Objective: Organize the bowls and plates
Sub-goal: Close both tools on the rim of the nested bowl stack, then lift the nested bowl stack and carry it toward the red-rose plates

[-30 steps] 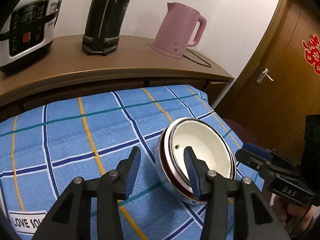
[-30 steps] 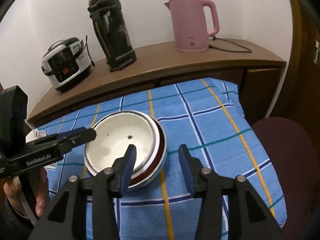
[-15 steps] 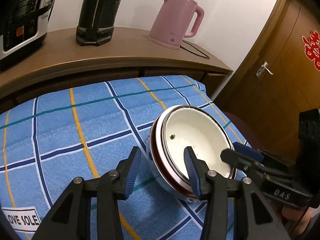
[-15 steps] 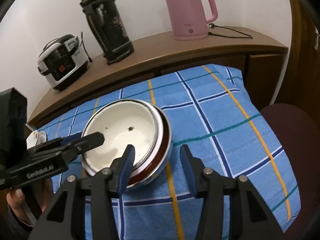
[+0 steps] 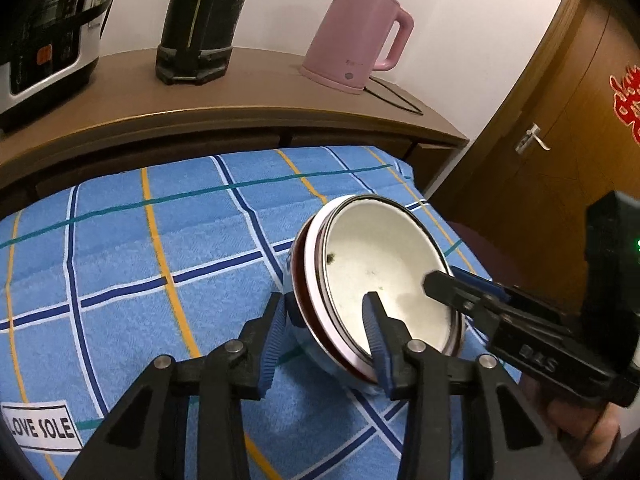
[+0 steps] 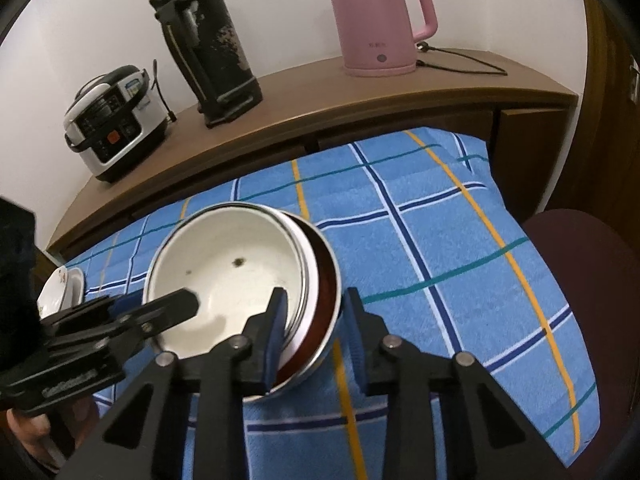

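On the blue plaid cloth (image 5: 168, 248), the left hand-held gripper (image 5: 324, 336) and, right of it, the right hand-held gripper (image 6: 316, 328) are each closing astride opposite rims of the nested bowls (image 6: 240, 276), not yet pinching. The stack sits tilted; uneven squeezing could slide the inner white bowl loose.

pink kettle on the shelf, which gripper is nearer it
Right, as far as the views suggest. The right gripper straddles the stacked bowls' rim nearer the pink kettle; the left gripper straddles the opposite rim.
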Demonstrator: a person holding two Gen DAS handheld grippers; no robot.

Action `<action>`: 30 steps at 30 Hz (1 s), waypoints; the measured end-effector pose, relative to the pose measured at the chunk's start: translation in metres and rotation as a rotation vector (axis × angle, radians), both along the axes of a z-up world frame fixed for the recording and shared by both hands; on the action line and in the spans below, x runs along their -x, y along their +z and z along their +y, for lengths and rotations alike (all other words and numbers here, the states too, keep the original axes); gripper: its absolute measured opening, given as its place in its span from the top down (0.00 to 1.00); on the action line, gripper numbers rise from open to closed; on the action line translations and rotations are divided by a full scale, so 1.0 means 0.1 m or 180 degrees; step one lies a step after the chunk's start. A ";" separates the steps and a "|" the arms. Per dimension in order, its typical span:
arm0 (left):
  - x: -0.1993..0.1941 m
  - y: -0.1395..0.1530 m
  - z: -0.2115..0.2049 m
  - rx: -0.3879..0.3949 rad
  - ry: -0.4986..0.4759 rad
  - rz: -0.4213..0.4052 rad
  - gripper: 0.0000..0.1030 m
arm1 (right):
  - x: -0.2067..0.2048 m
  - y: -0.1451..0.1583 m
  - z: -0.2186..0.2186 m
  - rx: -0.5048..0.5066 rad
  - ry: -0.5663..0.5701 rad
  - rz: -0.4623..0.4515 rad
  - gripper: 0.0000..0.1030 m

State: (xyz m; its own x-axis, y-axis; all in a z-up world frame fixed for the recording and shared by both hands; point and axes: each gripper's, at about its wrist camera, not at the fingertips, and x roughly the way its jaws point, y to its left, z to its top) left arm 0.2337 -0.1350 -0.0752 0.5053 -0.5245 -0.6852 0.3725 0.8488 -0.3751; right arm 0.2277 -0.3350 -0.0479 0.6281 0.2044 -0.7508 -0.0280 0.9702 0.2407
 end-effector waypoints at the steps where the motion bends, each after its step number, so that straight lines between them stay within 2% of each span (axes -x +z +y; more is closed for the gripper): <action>1: 0.00 0.00 0.00 -0.0013 0.0002 0.0003 0.59 | -0.01 0.01 0.01 0.0023 0.0003 -0.0004 0.72; 11: 0.05 0.03 0.03 0.0056 0.0093 0.0040 0.62 | -0.01 0.04 -0.01 -0.0028 -0.0050 0.0000 0.77; 19: -0.03 -0.02 0.13 0.0286 0.0155 0.0243 0.63 | -0.06 0.03 0.01 -0.0028 -0.0014 -0.0004 0.78; 26: 0.04 0.07 0.22 0.0340 0.0232 0.0225 0.66 | -0.08 0.04 0.03 -0.0095 0.0043 0.0046 0.80; 30: 0.05 0.03 0.30 0.0280 0.0328 0.0300 0.67 | -0.08 0.07 0.16 -0.0063 0.0115 0.0023 0.80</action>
State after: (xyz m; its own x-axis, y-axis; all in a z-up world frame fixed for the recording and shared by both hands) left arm 0.2285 -0.1049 -0.0724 0.4952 -0.5332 -0.6859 0.2447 0.8431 -0.4788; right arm 0.2358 -0.3194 -0.0411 0.6147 0.2417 -0.7508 -0.0612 0.9636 0.2601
